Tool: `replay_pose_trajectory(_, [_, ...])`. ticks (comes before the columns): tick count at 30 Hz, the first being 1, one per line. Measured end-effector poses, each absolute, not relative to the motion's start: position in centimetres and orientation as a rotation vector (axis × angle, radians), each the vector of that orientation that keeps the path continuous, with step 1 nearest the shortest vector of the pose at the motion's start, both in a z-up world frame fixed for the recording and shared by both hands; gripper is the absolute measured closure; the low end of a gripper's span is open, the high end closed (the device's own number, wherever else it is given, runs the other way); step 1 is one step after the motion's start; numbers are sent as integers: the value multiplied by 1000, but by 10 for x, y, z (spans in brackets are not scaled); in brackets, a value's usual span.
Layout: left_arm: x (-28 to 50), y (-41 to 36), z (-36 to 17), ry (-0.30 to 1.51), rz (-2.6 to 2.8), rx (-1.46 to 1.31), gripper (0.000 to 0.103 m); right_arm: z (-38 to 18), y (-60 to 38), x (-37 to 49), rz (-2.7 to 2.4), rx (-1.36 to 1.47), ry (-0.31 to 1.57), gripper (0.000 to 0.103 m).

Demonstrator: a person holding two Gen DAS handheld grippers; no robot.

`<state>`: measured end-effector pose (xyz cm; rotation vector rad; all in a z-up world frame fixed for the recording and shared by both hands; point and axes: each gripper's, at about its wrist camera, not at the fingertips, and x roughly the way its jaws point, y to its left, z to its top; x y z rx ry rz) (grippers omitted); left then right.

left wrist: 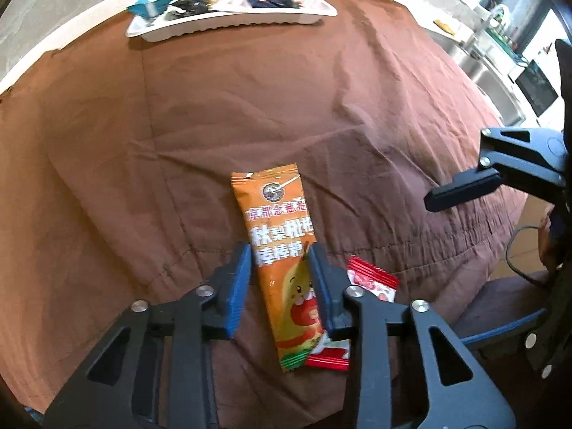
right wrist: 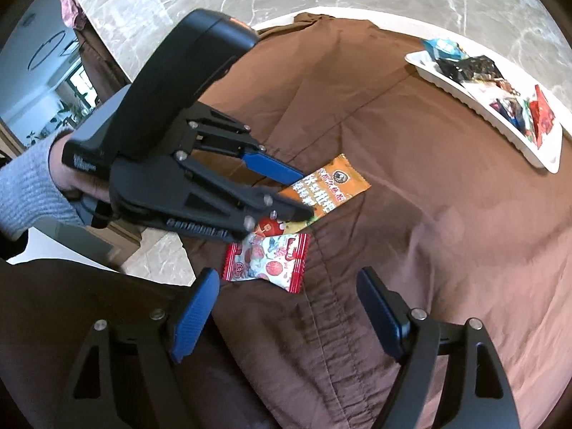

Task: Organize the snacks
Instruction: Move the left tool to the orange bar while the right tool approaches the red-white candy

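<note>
Both fisheye wrist cameras are looking steeply down, close over the brown cloth (left wrist: 286, 107) — both are sharing the orange packet (left wrist: 282, 250) and the white tray (right wrist: 500, 121).

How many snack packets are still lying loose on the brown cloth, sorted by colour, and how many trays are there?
Orange packet: 1, between the fingers of the left gripper
Red and white packet: 1, partly under the orange one
White tray: 1, already holding several packets
Total: 2 loose packets and 1 tray
</note>
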<state>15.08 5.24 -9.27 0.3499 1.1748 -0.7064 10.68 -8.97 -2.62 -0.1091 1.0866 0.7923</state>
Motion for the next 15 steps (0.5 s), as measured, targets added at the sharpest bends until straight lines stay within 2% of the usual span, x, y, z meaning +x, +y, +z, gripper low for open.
replay_pose_trajectory(6, [159,67,-91,1189,-687,292,73,-27,-80,107,806,-169,1074,21])
replay_pose_trajectory(15, [154,56,-92,1181,-694,343,72,-33,-55,107,873,-337,1021,21])
